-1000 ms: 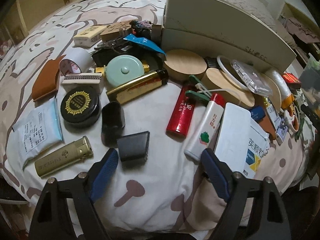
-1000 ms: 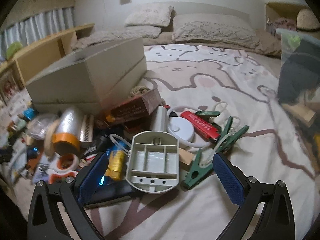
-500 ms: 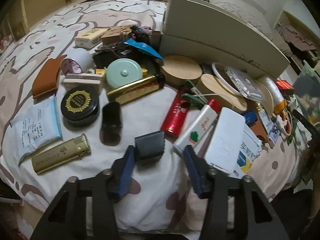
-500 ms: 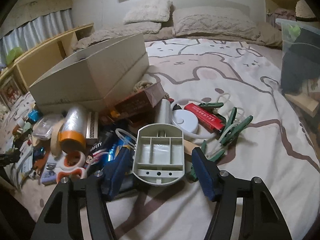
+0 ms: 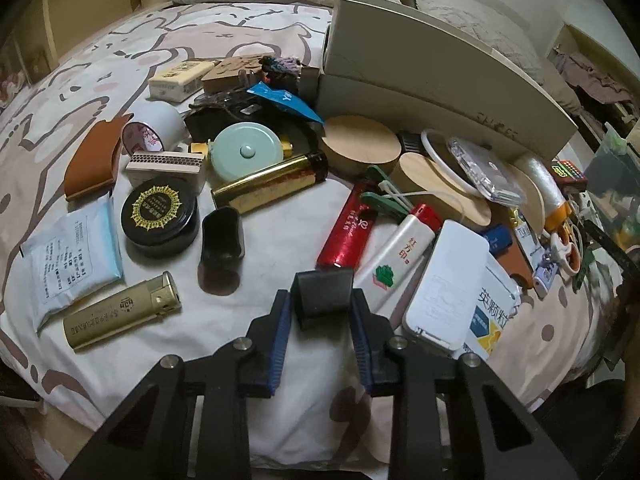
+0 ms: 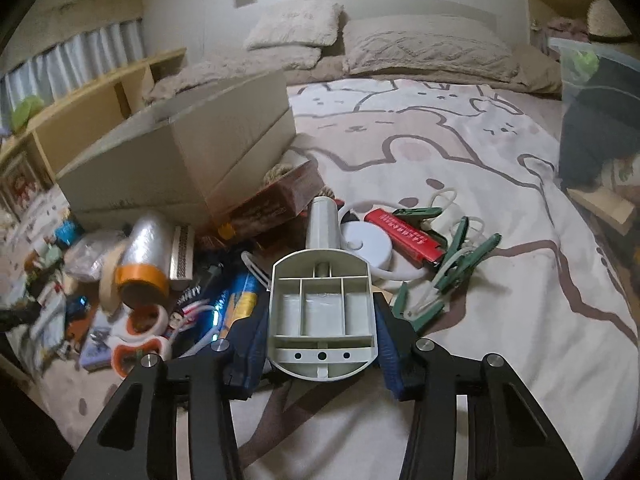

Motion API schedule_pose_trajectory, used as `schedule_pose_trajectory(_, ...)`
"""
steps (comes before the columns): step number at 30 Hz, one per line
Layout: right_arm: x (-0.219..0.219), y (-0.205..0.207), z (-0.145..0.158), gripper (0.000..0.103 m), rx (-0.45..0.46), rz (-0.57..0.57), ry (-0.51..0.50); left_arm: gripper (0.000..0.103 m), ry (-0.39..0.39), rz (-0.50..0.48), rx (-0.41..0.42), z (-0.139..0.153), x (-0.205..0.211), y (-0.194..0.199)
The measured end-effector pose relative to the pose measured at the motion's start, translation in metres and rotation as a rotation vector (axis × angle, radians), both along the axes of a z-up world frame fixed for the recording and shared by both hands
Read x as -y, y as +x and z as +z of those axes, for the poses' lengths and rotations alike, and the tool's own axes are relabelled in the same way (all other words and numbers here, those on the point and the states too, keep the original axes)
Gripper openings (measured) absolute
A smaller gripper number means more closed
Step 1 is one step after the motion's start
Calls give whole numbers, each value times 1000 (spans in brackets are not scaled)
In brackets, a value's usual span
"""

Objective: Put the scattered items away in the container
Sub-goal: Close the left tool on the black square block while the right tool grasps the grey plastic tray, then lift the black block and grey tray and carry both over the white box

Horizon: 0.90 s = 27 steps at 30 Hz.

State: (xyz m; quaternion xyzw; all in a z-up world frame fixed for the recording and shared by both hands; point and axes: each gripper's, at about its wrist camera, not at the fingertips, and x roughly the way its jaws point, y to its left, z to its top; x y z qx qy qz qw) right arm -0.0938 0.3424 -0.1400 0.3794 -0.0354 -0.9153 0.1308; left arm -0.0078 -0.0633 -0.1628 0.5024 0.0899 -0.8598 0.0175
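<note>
My left gripper [image 5: 320,312] is shut on a small black cap-like block [image 5: 322,296] just above the bedsheet. My right gripper [image 6: 322,320] is shut on a grey plastic scoop-shaped tray with a round handle [image 6: 322,304]. The beige cardboard box [image 5: 432,68] stands at the back of the clutter; in the right wrist view the box [image 6: 188,160] is to the left, its top open. Around it lie a red lighter [image 5: 348,232], a gold lighter [image 5: 120,312], a black round tin [image 5: 160,212] and green clips [image 6: 460,248].
Many loose items crowd the bed: a white power bank [image 5: 444,284], a mint round case [image 5: 244,152], wooden lids [image 5: 362,150], a tape roll [image 6: 140,276], scissors [image 6: 140,344]. Pillows [image 6: 424,48] lie at the head. A wooden shelf [image 6: 92,116] runs along the left.
Both grippers closed from wide open: the left onto the black block, the right onto the grey tray. Both views moved slightly forward over the clutter.
</note>
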Motion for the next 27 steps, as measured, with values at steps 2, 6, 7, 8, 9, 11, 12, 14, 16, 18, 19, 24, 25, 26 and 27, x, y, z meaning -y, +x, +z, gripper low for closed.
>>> schedule_pose_trajectory(2, -6, 3, 4, 48, -1, -11, -46, 29, -6, -2, -2, 1, -1, -1)
schedule_pose_trajectory(6, -15, 9, 10, 48, -9, -24, -104, 28, -16, -4, -10, 4, -1, 1)
schedule_pose_trajectory(7, -16, 10, 11, 48, -14, -26, -110, 28, -20, -6, -14, 6, -3, 4)
schedule_pose_trajectory(8, -17, 12, 12, 48, -21, -29, -117, 28, -22, -6, -18, 6, -1, 3)
schedule_pose_trajectory(9, -18, 13, 14, 48, -29, -33, -129, 28, -22, -7, -20, 6, 0, 3)
schedule_pose_trajectory(11, -21, 14, 16, 48, -38, -44, -158, 27, -21, -6, -21, 6, 3, 1)
schedule_pose_trajectory(12, -21, 14, 16, 48, -41, -51, -168, 27, -19, -4, -22, 6, 3, 1)
schedule_pose_trajectory(14, -22, 13, 17, 48, -43, -50, -175, 27, -19, -1, -27, 7, 5, 0)
schedule_pose_trajectory(16, -20, 11, 15, 48, -37, -43, -172, 27, -22, -2, -30, 7, 6, 0)
schedule_pose_trajectory(18, -18, 12, 14, 48, -28, -35, -173, 27, -26, -3, -30, 7, 6, 0)
schedule_pose_trajectory(19, -17, 11, 13, 48, -23, -30, -174, 27, -28, -6, -30, 6, 6, 0)
schedule_pose_trajectory(24, -11, 14, 13, 48, -14, -9, -171, 27, -41, -5, -37, 6, 5, -2)
schedule_pose_trajectory(25, -10, 14, 13, 48, -14, -8, -170, 27, -45, -5, -41, 7, 5, -2)
schedule_pose_trajectory(26, -10, 14, 13, 48, -13, -8, -171, 27, -49, -4, -46, 7, 4, -3)
schedule_pose_trajectory(27, -11, 15, 13, 48, -11, -8, -174, 27, -51, -5, -48, 7, 4, -4)
